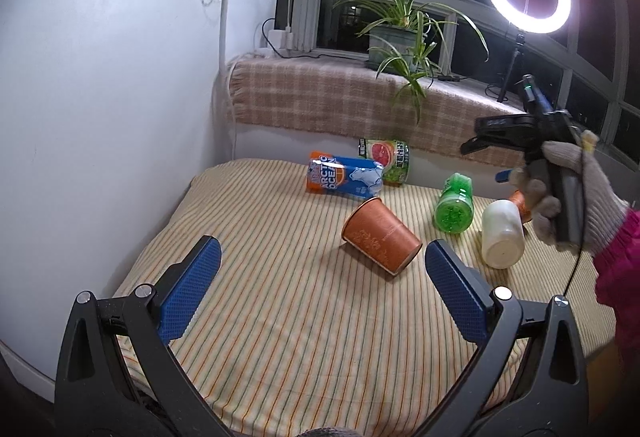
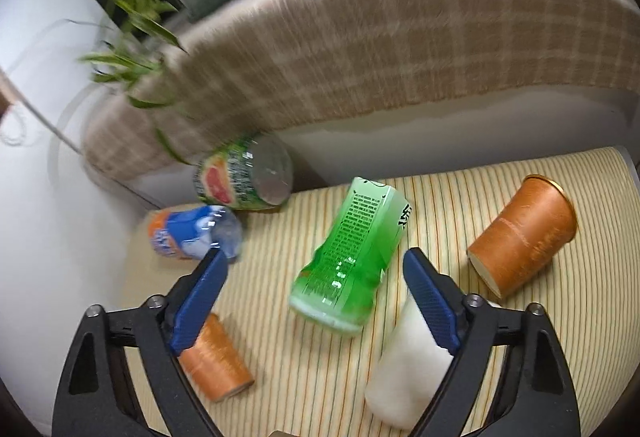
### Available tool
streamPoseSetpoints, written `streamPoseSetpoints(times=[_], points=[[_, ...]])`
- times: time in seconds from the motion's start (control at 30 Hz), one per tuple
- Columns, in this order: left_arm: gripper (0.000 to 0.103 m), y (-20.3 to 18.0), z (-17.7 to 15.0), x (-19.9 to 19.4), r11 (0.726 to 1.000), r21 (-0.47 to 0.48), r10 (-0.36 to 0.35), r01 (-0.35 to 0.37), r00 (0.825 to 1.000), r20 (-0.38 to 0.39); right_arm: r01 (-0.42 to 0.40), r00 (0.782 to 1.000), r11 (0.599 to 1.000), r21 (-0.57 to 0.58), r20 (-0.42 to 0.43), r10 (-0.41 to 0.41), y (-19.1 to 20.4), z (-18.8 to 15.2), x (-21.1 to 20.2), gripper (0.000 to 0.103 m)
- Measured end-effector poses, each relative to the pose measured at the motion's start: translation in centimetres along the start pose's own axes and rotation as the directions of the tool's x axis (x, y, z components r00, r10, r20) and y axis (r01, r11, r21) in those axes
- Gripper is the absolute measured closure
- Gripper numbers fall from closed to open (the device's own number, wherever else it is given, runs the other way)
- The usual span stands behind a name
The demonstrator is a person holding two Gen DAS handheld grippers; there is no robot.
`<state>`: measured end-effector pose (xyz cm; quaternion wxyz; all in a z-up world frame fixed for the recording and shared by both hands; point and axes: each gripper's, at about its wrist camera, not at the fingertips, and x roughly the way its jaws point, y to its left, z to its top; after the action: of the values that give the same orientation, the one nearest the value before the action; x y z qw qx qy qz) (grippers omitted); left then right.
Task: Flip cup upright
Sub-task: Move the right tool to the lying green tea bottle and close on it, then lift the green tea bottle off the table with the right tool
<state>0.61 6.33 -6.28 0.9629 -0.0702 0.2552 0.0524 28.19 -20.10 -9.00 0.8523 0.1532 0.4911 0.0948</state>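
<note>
Orange paper cup [image 1: 380, 235] lying sideways just ahead of left tool [image 1: 320, 287], spread wide to straddle it; right tool [image 2: 316, 273] likewise open, empty.

**A:** Striped cloth [image 1: 280, 317] lies bare between the spread left gripper [image 1: 322, 257] and the tipped orange cup [image 1: 380, 235].

**B:** And to the cup's right?

**A:** Crowded: a green bottle [image 1: 454, 209] and white bottle [image 1: 502, 233] lie close together. Behind, the blue can [image 1: 344, 179] and grapefruit can [image 1: 386, 159] line the blanket-draped ledge [image 1: 320, 101].
</note>
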Motion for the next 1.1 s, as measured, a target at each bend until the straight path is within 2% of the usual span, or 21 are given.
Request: streamPoseSetpoints(times=[0.2, 0.27, 0.73, 0.8, 0.87, 1.1], points=[[0.0, 0.6, 0.0, 0.4, 1.0, -0.015, -0.004, 0.004, 1.0, -0.007, 0.093, 0.993, 0.995, 0.022, -0.08, -0.091, 0.1, 1.3, 3.9, 0.025], [0.0, 0.9, 0.1, 0.5, 1.0, -0.022, -0.001, 0.0, 1.0, -0.008, 0.118, 0.988, 0.993, 0.028, -0.103, -0.115, 0.2, 1.6, 4.8, 0.03], [0.0, 2.1, 0.0, 0.6, 0.999, -0.046, 0.006, -0.007, 1.0, -0.009, 0.257, 0.953, 0.966, 0.004, -0.169, -0.253, -0.1, 2.5, 8.4, 0.031], [0.0, 2.3, 0.0, 0.6, 0.999, -0.049, 0.01, -0.01, 1.0, -0.008, 0.263, 0.949, 0.965, -0.004, -0.179, -0.26, 0.0, 2.4, 9.0, 0.032], [0.0, 2.4, 0.1, 0.7, 0.999, -0.052, 0.012, -0.012, 1.0, -0.008, 0.265, 0.947, 0.964, -0.014, -0.184, -0.263, 0.0, 2.3, 9.6, 0.038], [0.0, 2.4, 0.2, 0.7, 0.999, -0.047, 0.011, -0.012, 1.0, -0.01, 0.245, 0.953, 0.969, -0.02, -0.18, -0.245, 0.1, 2.2, 9.1, 0.039]])
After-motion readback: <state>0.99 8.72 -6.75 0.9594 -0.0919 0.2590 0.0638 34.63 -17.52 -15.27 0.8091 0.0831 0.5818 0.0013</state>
